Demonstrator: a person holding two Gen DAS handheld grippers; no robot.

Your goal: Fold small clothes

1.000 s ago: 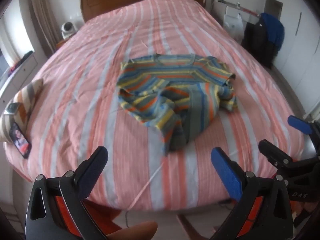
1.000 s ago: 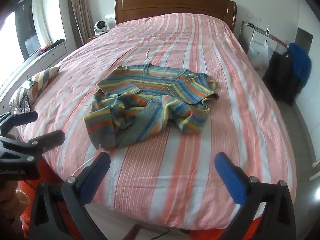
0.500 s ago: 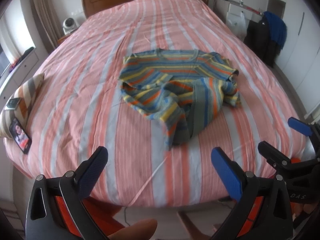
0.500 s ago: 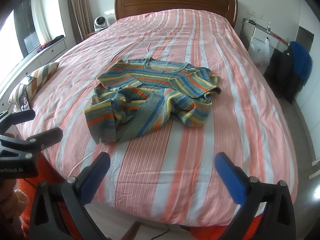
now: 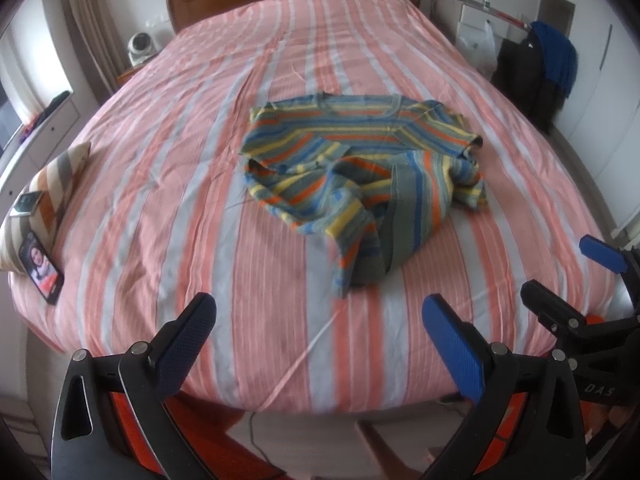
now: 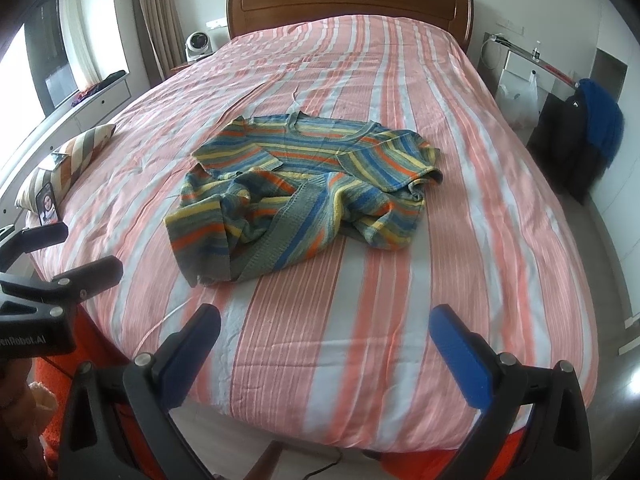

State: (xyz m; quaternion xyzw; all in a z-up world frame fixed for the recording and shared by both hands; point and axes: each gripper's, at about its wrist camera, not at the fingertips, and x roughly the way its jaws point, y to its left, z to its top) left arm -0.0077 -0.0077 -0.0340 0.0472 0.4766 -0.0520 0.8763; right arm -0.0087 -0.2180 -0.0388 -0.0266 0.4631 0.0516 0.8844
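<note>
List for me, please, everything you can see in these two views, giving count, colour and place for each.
sweater: one, striped blue, yellow, orange and grey, crumpled at the middle of the bed
bed: one, pink, orange and white striped cover, brown wooden headboard at the far end
cushion: one, brown, grey and cream stripes, at the bed's left edge
phone: one, black with lit screen, on the bed's near-left corner in front of the cushion
fan: one, white, left of the headboard
jackets: blue over black, hanging to the right of the bed
plastic bag: one, white, right of the bed
left hand-held gripper: black, blue pads, open, empty, short of the bed's near edge
right hand-held gripper: same, open, empty
</note>
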